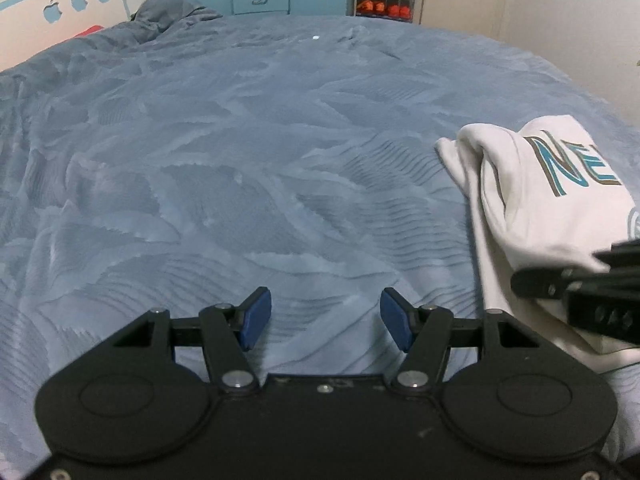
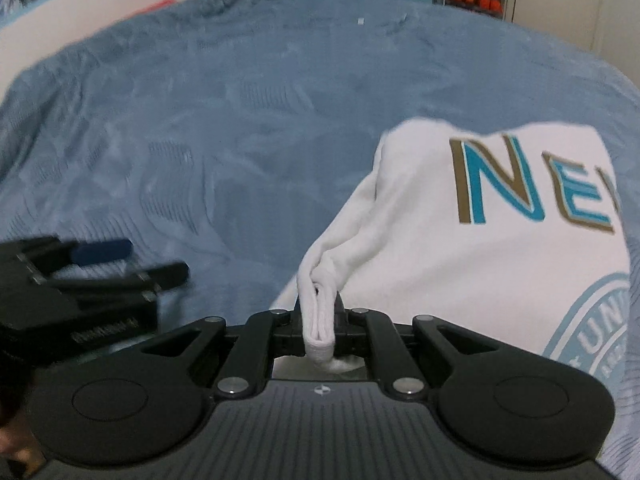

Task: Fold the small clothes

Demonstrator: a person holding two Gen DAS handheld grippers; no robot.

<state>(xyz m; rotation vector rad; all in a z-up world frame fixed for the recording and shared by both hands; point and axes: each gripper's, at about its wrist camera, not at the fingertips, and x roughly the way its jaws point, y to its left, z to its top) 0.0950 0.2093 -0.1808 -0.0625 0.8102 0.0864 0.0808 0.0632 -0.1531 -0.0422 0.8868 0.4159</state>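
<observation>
1. Right gripper fingers pinching a bunched edge of the white sweatshirt.
2. Left gripper fingers spread, empty, over the blue bedspread.
3. Sweatshirt lies right of them.

- My work surface: a bed under a blue-grey textured cover, wrinkled.
- Lying on it at my right: a white lettered garment, partly bunched.
- Far corner: rumpled cover heap.

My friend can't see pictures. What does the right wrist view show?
The right gripper pinches a bunched edge of a white shirt with teal letters, lying on a blue bedspread. The left gripper is blurry beside it.
</observation>
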